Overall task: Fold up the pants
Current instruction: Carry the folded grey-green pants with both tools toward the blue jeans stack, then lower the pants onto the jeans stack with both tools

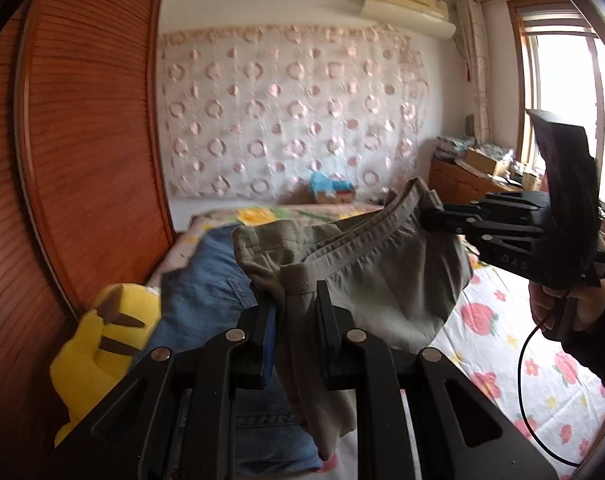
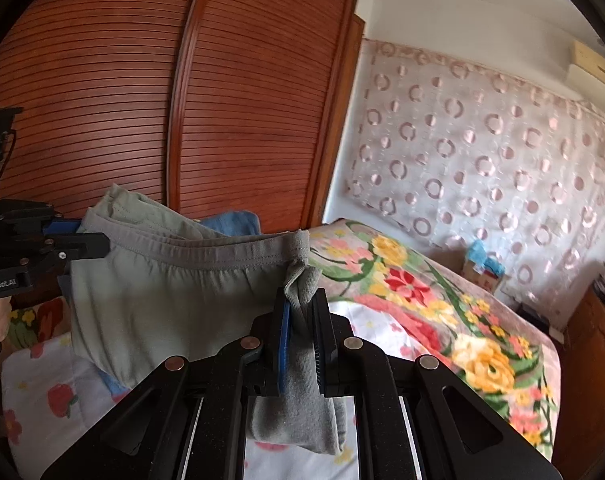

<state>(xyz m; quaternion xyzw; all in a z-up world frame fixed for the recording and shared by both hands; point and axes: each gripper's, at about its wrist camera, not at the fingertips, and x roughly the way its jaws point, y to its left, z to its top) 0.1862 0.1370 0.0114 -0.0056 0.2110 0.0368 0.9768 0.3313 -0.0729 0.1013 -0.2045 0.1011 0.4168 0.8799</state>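
Basically grey-green pants (image 2: 170, 280) hang w/ waistband stretched taut.

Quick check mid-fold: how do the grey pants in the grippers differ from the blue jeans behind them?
The grey pants are soft, plain olive-grey knit; the blue jeans are denim. The grey pants hang in the air, waistband stretched between the left gripper and right gripper, both shut on it; the blue jeans lie in a heap on the bed, ungripped. Both are still unfolded.
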